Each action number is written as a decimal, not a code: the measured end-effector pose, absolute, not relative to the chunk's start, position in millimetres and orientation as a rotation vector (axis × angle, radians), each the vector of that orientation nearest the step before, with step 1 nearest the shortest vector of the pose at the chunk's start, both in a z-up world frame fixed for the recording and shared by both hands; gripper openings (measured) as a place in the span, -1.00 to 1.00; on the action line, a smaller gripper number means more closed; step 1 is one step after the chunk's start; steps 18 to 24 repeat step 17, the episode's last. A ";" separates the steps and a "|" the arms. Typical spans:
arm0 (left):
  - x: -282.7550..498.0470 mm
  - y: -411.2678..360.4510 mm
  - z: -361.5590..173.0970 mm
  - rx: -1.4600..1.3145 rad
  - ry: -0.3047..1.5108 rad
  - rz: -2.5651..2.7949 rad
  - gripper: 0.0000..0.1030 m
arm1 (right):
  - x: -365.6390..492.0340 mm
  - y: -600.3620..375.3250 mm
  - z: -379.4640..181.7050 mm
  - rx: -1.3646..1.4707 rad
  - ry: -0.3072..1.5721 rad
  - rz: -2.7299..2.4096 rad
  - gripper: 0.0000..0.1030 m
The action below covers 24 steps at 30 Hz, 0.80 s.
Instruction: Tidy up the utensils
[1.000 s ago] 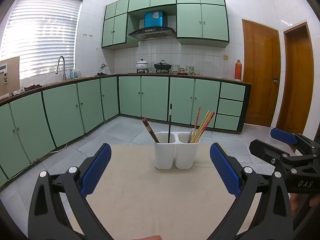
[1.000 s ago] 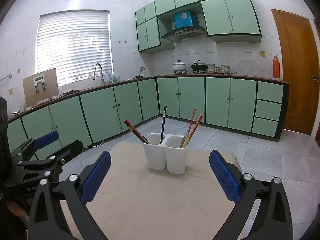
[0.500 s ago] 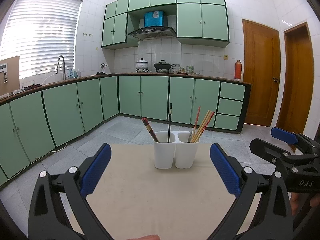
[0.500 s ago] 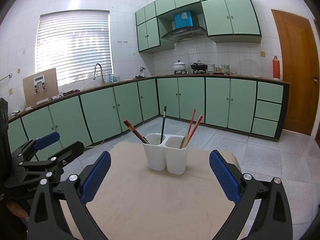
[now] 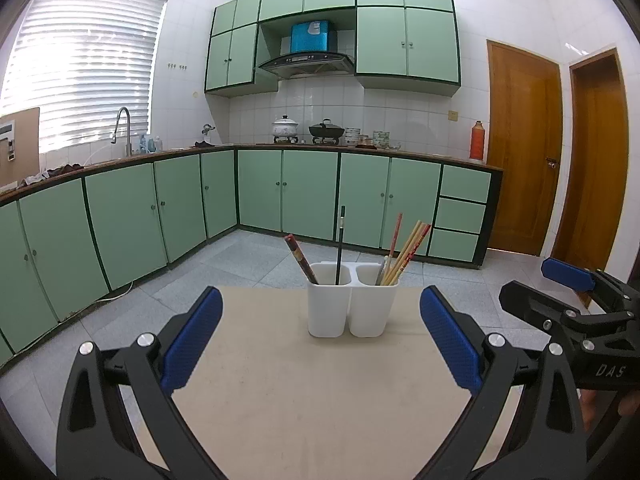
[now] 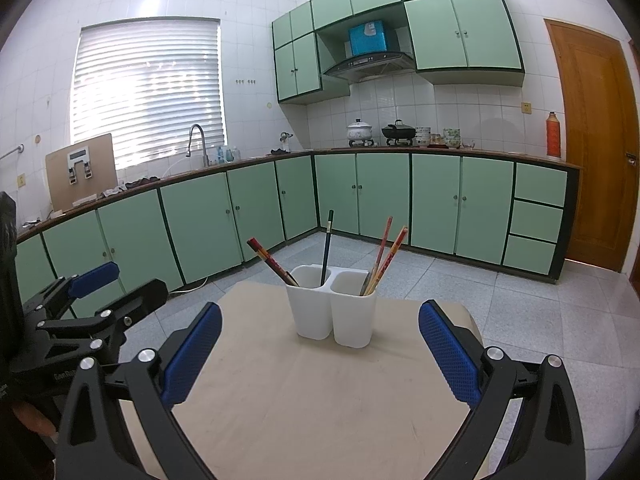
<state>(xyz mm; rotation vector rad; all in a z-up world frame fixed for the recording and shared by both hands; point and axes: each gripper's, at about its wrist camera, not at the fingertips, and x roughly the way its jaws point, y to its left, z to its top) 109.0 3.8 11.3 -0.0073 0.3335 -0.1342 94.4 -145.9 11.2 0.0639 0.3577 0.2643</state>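
Left wrist view: left gripper spread wide, blue pads well apart, nothing between them; it sits over the near part of the beige table. White two-compartment utensil holder stands upright on the table's far part, centred between the pads but beyond them, untouched; left compartment holds a dark red chopstick pair leaning left and a black stick near upright; right compartment holds a bundle of red and bamboo chopsticks leaning right, plus something pale whose kind I cannot tell. Right of the holder, off the table's edge, the right gripper shows side-on; its jaws stand apart and empty.

Right wrist view: right gripper likewise released, pads wide, empty; holder ahead between them, not touched; same sticks in the same compartments. Left of the holder, the left gripper side-on beside the table.
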 end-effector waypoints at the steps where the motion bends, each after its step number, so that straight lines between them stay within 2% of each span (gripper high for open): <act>1: 109.3 4.3 11.2 -0.007 0.334 -0.134 0.87 | 94.6 -145.8 11.2 0.063 0.358 0.264 0.88; 24: 111.2 4.9 11.2 -0.011 0.338 -0.132 0.87 | 96.2 -146.1 10.1 0.064 0.359 0.264 0.88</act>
